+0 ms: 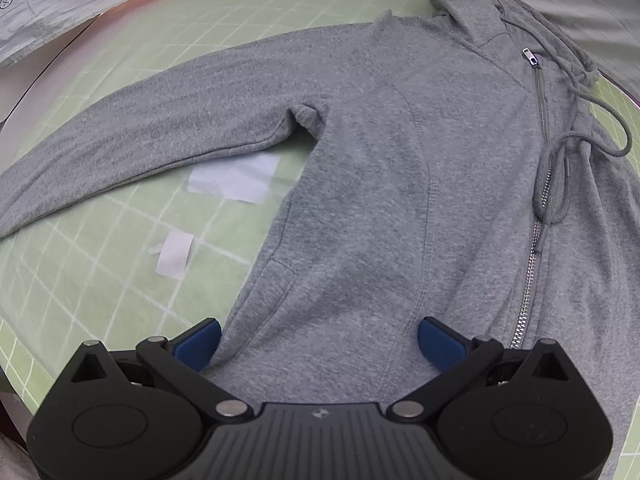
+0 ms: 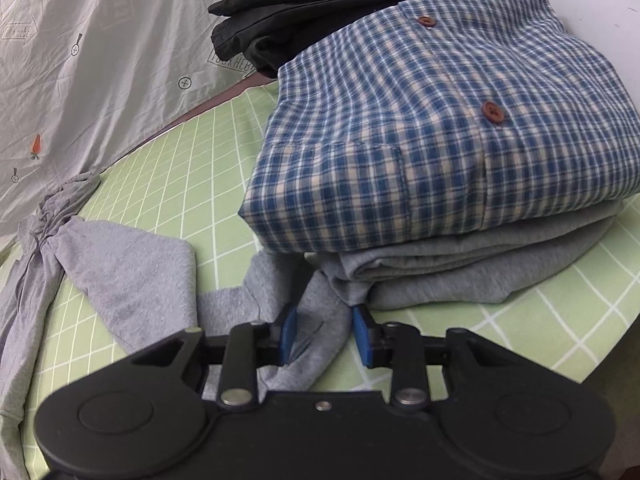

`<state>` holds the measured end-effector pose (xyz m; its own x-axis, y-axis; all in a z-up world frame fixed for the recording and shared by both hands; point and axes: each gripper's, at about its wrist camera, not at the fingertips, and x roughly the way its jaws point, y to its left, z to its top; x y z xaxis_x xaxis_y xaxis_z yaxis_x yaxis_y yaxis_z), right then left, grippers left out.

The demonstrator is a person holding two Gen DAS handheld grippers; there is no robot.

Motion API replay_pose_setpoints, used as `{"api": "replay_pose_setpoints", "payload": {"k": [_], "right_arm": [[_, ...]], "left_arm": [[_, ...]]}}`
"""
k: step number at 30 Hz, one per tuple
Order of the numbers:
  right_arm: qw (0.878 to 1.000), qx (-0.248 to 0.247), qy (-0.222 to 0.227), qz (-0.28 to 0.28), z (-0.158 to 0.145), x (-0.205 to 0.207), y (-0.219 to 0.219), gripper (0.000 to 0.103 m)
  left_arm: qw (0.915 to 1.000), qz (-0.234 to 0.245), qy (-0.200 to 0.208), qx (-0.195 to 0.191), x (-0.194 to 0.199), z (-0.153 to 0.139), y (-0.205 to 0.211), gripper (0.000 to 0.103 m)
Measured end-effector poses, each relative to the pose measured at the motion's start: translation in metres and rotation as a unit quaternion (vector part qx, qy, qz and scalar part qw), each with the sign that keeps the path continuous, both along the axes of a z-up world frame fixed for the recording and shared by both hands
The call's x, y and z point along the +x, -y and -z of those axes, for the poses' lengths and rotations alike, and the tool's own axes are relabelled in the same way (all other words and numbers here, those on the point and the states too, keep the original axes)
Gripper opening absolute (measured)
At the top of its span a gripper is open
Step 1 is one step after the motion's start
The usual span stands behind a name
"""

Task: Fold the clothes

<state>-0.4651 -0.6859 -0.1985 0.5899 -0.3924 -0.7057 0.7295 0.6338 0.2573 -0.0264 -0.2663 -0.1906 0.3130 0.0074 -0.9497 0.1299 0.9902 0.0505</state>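
A grey zip-up hoodie lies spread flat on a green gridded mat, one sleeve stretched out to the side, as the left gripper hovers over its lower hem with its blue-padded jaws spread wide and nothing between them. At the mat's other side, the right gripper has its jaws drawn in around a bunched fold of the hoodie's grey fabric, right beside a folded stack topped by a blue plaid shirt, with dark folded clothes behind.
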Motion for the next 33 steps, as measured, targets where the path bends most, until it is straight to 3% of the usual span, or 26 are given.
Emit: {"api": "replay_pose_setpoints", "payload": {"k": [2,3,4,7,24,27,29,31,33], "right_arm": [[1.000,-0.009,-0.006,0.009,0.001,0.003,-0.004,0.032],[1.000,-0.013,-0.012,0.014,0.001,0.004,-0.006,0.027],[0.999,-0.018,-0.018,0.020,0.001,0.006,-0.008,0.016],[0.999,-0.021,-0.016,0.033,0.002,0.000,-0.014,0.011],[0.996,-0.049,-0.049,0.056,-0.004,-0.028,-0.024,0.009],[0.996,-0.043,-0.044,0.059,-0.005,-0.026,-0.022,0.014],[0.996,-0.045,-0.040,0.066,-0.007,-0.025,-0.021,0.027],[0.996,-0.044,-0.022,0.074,-0.009,-0.026,-0.019,0.048],[0.996,-0.029,-0.006,0.085,-0.008,-0.026,-0.014,0.051]], "left_arm": [[1.0000,-0.003,0.001,-0.001,0.000,0.000,0.000,0.103],[1.0000,-0.004,0.002,-0.002,0.000,0.000,0.000,0.103],[1.0000,-0.006,0.002,-0.003,0.000,0.000,0.000,0.103],[0.9999,-0.009,0.003,-0.008,-0.002,0.000,-0.001,0.103],[0.9995,-0.017,0.003,-0.025,-0.007,0.000,-0.006,0.103],[0.9995,-0.018,0.002,-0.026,-0.007,0.001,-0.006,0.103],[0.9995,-0.018,0.002,-0.026,-0.007,0.001,-0.005,0.103],[0.9995,-0.018,0.002,-0.025,-0.008,0.003,-0.004,0.103],[0.9995,-0.018,0.004,-0.026,-0.009,0.004,-0.005,0.103]]}}
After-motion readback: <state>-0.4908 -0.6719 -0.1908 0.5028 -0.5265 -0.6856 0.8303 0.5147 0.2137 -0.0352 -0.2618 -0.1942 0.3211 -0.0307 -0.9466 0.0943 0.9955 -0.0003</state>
